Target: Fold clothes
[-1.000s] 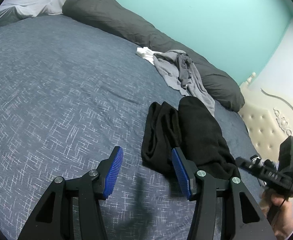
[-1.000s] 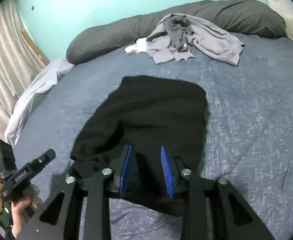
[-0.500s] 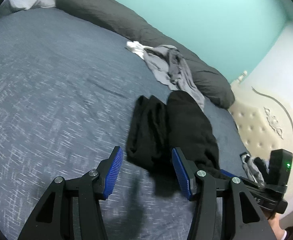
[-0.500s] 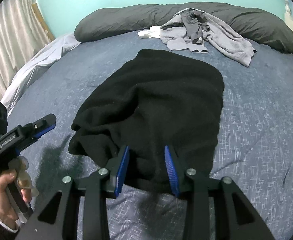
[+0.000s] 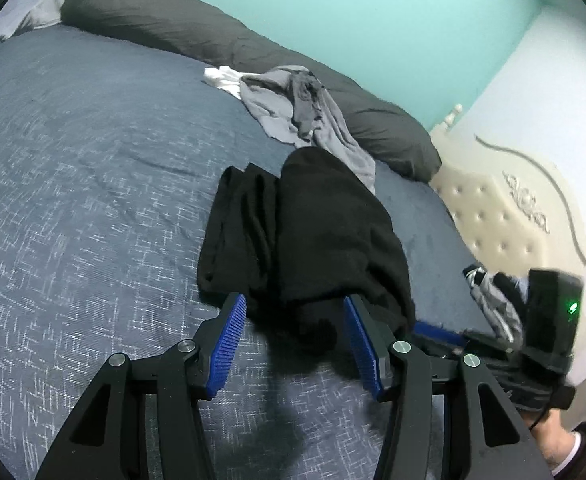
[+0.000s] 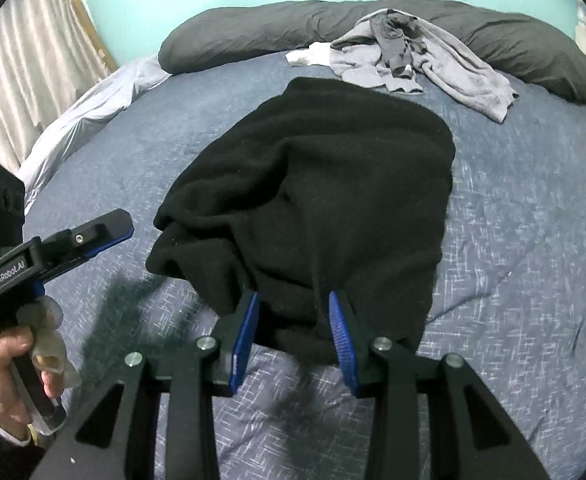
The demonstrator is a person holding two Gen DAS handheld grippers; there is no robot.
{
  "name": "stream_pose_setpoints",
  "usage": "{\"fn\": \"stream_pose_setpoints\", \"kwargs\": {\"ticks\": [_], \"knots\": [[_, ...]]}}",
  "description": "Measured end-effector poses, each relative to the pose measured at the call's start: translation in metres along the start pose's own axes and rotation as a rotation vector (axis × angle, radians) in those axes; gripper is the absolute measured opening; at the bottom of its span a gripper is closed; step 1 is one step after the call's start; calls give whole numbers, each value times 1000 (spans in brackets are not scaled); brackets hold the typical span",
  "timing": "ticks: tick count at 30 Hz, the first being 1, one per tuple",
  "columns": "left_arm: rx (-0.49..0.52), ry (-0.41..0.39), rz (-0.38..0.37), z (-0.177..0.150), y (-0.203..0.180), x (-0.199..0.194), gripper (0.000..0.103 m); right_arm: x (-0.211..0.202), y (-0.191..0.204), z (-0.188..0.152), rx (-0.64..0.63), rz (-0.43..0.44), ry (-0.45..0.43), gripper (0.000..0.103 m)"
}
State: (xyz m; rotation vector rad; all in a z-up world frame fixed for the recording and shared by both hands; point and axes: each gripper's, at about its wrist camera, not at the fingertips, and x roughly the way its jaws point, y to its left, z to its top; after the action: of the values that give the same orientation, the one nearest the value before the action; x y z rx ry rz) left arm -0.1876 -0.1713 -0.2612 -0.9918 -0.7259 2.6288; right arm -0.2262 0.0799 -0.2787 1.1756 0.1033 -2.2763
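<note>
A black fleece garment (image 5: 333, 232) (image 6: 325, 184) lies lengthwise on the blue bedspread (image 5: 73, 200), with a flatter folded black part (image 5: 237, 232) along its left side. My left gripper (image 5: 293, 300) is open, and the garment's near end lies between its fingers without being pinched. My right gripper (image 6: 293, 296) is open a little narrower, with the bunched near hem between its blue pads. In the left wrist view, the right gripper (image 5: 437, 328) shows at the garment's near right corner. The right wrist view has the left gripper (image 6: 105, 232) held in a hand, left of the garment.
A heap of grey clothes (image 6: 421, 52) with a white piece (image 6: 309, 54) lies beyond the garment, against a long dark grey pillow (image 6: 253, 36). A cream tufted headboard (image 5: 505, 224) stands on the right, and a pale sheet (image 6: 85, 108) and a curtain (image 6: 21, 72) on the left.
The left gripper has swung right, so the garment's near end now sits between its fingers instead of beside them. The right gripper's fingers have spread slightly and moved closer over the hem.
</note>
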Motion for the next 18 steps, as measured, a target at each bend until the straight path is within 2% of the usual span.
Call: {"fn": "stream_pose_setpoints", "kwargs": {"ticks": [7, 10, 15, 18], "knots": [[4, 19, 30, 0, 2, 8, 54, -7, 4, 9, -28, -20, -44, 38], [-1, 14, 39, 1, 4, 9, 54, -4, 5, 9, -43, -43, -29, 38], [8, 12, 57, 2, 3, 11, 53, -6, -19, 9, 27, -108, -33, 38], [10, 10, 62, 3, 3, 11, 48, -12, -33, 10, 60, -104, -47, 38]]}}
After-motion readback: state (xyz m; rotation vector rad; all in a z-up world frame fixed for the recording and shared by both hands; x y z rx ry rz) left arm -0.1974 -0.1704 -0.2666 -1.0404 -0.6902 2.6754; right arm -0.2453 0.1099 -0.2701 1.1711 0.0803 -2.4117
